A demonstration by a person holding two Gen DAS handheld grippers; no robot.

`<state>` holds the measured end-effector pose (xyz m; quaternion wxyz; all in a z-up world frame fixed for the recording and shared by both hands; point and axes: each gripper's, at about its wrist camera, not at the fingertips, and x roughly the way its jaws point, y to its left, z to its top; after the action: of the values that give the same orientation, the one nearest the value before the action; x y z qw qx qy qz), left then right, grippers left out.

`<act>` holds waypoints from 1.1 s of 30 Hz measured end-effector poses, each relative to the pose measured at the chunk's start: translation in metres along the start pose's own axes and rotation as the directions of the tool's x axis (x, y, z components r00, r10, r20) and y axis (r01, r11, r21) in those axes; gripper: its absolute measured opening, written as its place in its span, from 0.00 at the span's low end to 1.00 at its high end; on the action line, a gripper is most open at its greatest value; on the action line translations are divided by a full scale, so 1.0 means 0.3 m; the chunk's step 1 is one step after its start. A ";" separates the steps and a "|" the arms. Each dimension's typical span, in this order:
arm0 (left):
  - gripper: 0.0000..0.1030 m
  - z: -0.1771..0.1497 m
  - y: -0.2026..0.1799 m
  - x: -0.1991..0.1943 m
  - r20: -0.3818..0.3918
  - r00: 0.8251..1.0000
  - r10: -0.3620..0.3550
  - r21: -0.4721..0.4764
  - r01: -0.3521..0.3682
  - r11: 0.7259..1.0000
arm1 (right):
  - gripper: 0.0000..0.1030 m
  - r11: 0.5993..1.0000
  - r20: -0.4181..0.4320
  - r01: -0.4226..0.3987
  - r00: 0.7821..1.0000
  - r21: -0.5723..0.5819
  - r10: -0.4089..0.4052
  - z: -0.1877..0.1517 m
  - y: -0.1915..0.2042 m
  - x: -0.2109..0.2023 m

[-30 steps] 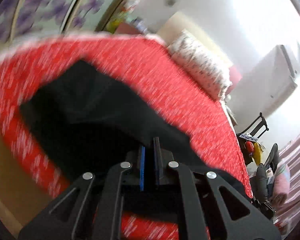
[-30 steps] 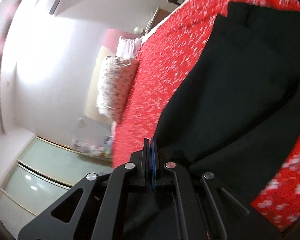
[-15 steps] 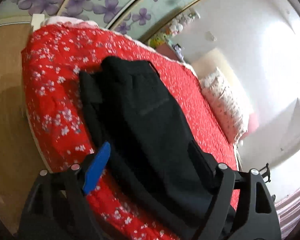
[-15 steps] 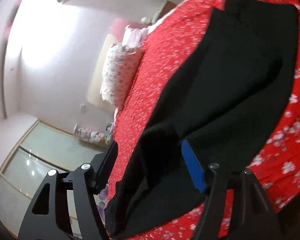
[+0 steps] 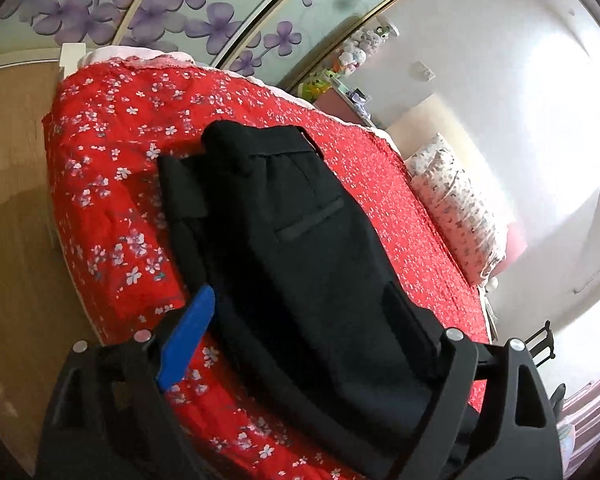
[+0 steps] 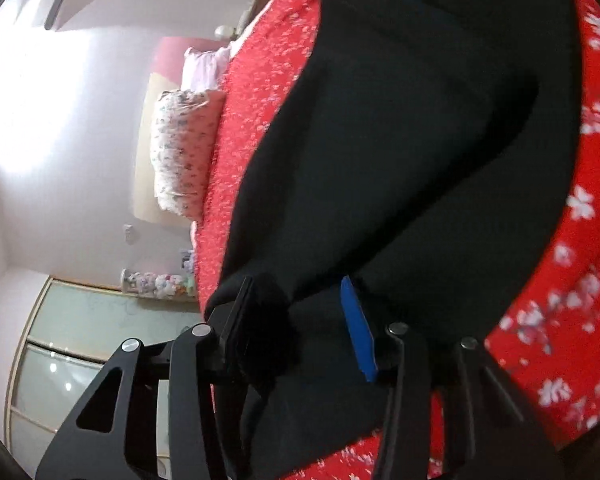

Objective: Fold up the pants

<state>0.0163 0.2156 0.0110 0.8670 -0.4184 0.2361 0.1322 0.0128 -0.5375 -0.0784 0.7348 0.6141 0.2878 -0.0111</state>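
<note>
Black pants (image 5: 300, 240) lie folded lengthwise along the bed's (image 5: 100, 184) near edge. The left hand-held gripper (image 5: 308, 344) is opening wide over them, pinching nothing; the right hand-held gripper (image 6: 300, 320) is closing around a fabric bunch, which risks snagging one layer and skewing the fold. Only the left view shows the waistband and pocket.

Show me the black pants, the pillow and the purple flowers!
pants (image 5: 300, 240), left wrist view, on the cloth near the back pocket.
pillow (image 5: 460, 216), left wrist view, on its flowery front.
purple flowers (image 5: 216, 24), left wrist view, on one painted blossom.
</note>
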 end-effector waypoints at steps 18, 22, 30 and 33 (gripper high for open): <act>0.86 -0.006 0.015 0.039 -0.051 0.999 0.004 -0.043 -0.006 0.999 | 0.04 0.986 0.266 0.087 0.963 -0.142 -0.047 0.160 0.130 -0.136; 0.86 -0.005 0.023 0.044 -0.055 0.998 0.003 -0.049 -0.006 0.999 | 0.04 0.966 0.344 0.090 0.939 -0.241 -0.002 0.196 0.189 -0.298; 0.88 0.006 0.052 0.060 -0.093 0.995 -0.036 -0.089 0.028 0.996 | 0.04 0.987 0.251 0.163 0.955 -0.003 -0.157 0.193 -0.165 -0.228; 0.88 0.039 0.090 0.094 -0.158 0.984 -0.086 -0.144 0.063 0.988 | 0.04 0.984 0.272 0.172 0.950 -0.046 -0.154 0.175 -0.167 -0.234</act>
<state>0.0324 0.2424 -0.0152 0.8178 -0.4957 0.2810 0.0809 -0.0428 -0.6212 -0.0884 0.7844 0.5552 0.2360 -0.1444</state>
